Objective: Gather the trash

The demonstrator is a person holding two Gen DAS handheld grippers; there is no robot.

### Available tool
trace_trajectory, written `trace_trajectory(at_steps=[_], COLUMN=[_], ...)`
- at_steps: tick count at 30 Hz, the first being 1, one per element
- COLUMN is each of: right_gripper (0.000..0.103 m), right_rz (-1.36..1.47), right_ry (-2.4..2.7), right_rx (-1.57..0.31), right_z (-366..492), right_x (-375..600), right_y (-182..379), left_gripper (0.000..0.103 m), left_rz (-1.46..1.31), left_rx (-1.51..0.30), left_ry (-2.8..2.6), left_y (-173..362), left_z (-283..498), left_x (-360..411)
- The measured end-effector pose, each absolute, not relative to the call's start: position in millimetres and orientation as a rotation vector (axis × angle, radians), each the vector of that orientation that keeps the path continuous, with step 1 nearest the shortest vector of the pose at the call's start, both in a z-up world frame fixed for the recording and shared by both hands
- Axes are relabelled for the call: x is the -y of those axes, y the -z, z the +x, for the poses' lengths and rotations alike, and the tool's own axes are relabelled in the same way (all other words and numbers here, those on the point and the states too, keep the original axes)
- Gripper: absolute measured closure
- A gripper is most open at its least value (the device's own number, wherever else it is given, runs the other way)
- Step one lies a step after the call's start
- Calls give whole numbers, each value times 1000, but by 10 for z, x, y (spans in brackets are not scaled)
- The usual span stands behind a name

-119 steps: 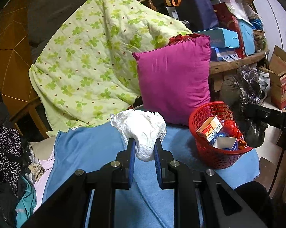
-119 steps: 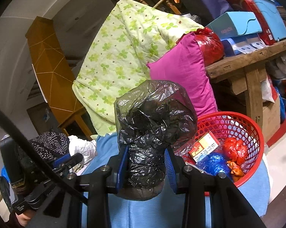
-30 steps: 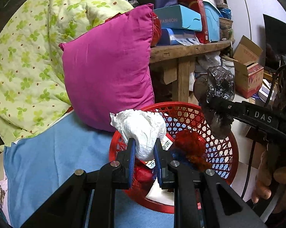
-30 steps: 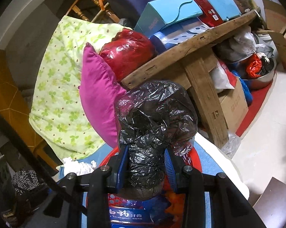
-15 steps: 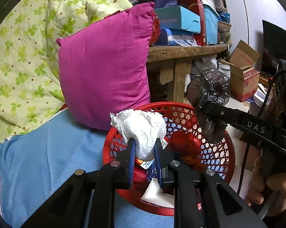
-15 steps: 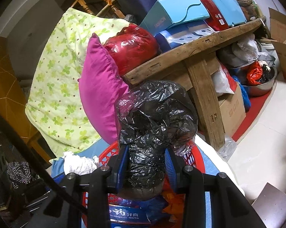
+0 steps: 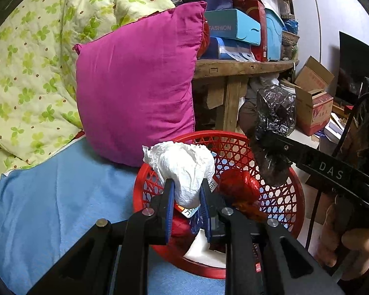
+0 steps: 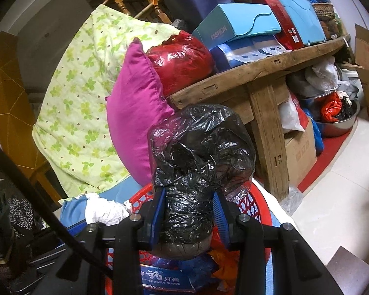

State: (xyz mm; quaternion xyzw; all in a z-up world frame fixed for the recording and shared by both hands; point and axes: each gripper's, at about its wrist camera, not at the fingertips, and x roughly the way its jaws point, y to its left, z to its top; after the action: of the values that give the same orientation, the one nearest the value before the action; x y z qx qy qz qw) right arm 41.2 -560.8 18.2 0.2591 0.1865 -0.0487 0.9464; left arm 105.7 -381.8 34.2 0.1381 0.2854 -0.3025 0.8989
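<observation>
White wad [image 7: 184, 169] up in the air, pinched tight between the blue pads of the left gripper [image 7: 185, 194], and it hangs right over the near-left rim of the red basket [image 7: 290, 196]. Over on the other side, the black bag [image 8: 199, 164] is clamped in the right gripper [image 8: 189, 218], jaws spread wide around its crumpled bulk (a brownish lump bulges out below the pads), and that one sits above the basket too, toward its far-right edge in the left view [image 7: 275, 120]. Down in the basket: a red wrapper [image 7: 240, 184], a white card [image 7: 204, 245], a printed label peeking beside the left pads, and from the right camera a blue toothpaste pack [image 8: 164, 277] with orange scraps next to it. The basket stands on a blue cloth [image 7: 56, 196]. Just behind it leans a magenta pillow [image 7: 137, 91], touching or nearly touching the rim, and behind that a green clover quilt [image 7: 29, 56]. To the right, a rough wooden bench [image 8: 258, 73] stacked with blue boxes [image 8: 236, 22] and a red bag [image 8: 182, 61]; cardboard boxes [image 7: 312, 98] beyond on the pale floor. The person's right hand [image 7: 346, 243] grips the handle at the frame's lower right.
</observation>
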Motion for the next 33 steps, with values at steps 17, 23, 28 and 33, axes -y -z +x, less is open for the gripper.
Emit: trace_trajectory(at_steps=[17,23,28,33], right_gripper=[51,51,44,42], right_rz=[548,497,455,394], right_ry=[65,30,18,4], right_rx=[-329,-307,-304,-309], right_z=[476,502,514,496], right_x=[5405,5137,4888,4623], right_y=[-317,-416,-451,-457], left_gripper=[34,25,21,18], left_rz=[260,225,198,193], left_rx=[-528,-545,-553,-530], left_ry=[558,459,372,285], left_y=[-469,-471,-510,-610], left_z=[929,884,803,682], left_x=[3393,3016,2666,2310])
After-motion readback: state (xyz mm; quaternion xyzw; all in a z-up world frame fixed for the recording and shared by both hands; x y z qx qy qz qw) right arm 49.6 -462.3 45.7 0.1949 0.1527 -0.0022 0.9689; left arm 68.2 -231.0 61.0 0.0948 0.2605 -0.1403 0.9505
